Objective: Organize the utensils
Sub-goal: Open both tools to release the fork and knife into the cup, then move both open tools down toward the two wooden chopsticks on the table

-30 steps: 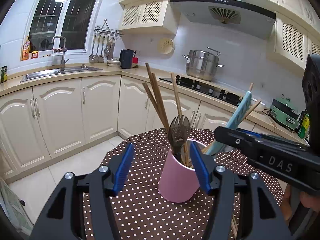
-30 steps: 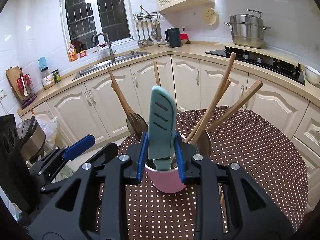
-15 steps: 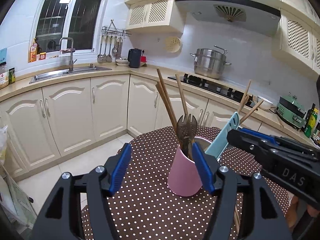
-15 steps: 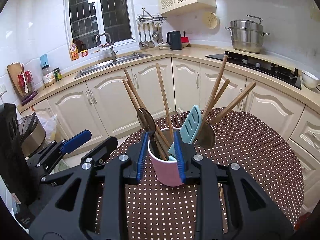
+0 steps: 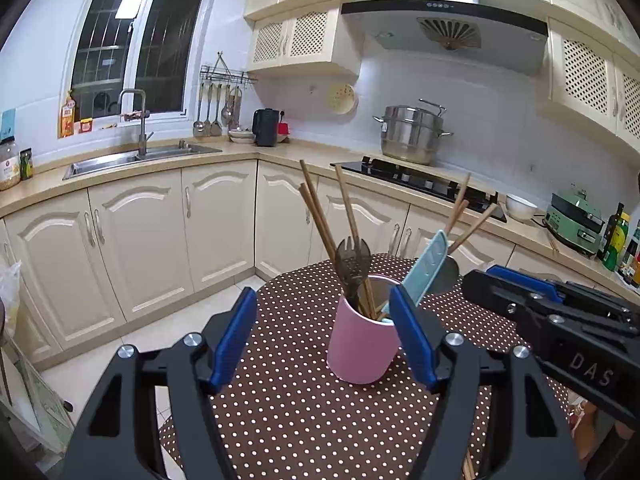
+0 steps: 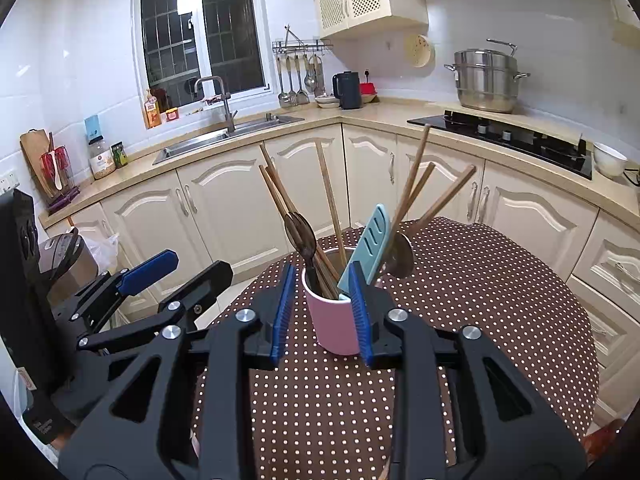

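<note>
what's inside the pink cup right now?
The pink cup holds wooden-handled utensils, a dark fork, a metal spoon and a light blue spatula. Their lower ends and the cup bottom are hidden by its wall.

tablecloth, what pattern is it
Brown with small white polka dots; the tablecloth shows best in the right wrist view.

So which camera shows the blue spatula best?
The right wrist view: the blue spatula stands near the middle, slots facing the camera, leaning in the pink cup. The left wrist view shows it more edge-on, its base hidden behind a blue finger.
</note>
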`<state>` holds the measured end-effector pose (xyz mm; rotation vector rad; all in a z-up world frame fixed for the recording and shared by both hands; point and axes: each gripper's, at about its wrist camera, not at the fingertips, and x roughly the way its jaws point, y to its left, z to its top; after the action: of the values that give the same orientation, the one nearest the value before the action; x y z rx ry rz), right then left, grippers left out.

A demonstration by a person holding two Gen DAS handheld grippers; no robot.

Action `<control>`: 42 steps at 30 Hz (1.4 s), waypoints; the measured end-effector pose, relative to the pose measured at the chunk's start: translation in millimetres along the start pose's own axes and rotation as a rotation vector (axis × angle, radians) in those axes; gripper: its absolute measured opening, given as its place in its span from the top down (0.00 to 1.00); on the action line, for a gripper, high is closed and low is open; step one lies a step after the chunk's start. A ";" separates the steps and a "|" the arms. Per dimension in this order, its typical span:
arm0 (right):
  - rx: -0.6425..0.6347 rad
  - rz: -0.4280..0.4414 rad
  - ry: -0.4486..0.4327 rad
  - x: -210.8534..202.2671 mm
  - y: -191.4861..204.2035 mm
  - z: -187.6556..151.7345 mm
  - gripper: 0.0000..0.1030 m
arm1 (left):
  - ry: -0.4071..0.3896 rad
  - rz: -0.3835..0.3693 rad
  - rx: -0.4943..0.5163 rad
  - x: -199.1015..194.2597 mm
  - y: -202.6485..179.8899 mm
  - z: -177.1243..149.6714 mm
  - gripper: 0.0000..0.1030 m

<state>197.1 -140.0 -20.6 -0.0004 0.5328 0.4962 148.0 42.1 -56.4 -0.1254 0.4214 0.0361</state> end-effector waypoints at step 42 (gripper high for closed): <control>0.308 -0.150 0.197 -9.2 -143.0 -137.2 0.46 | 0.631 -0.159 0.231 122.5 -116.7 -111.5 0.33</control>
<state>188.3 -287.7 -152.7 0.2057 0.7923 0.2650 221.5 -86.9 -194.3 0.0636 1.0394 -0.2141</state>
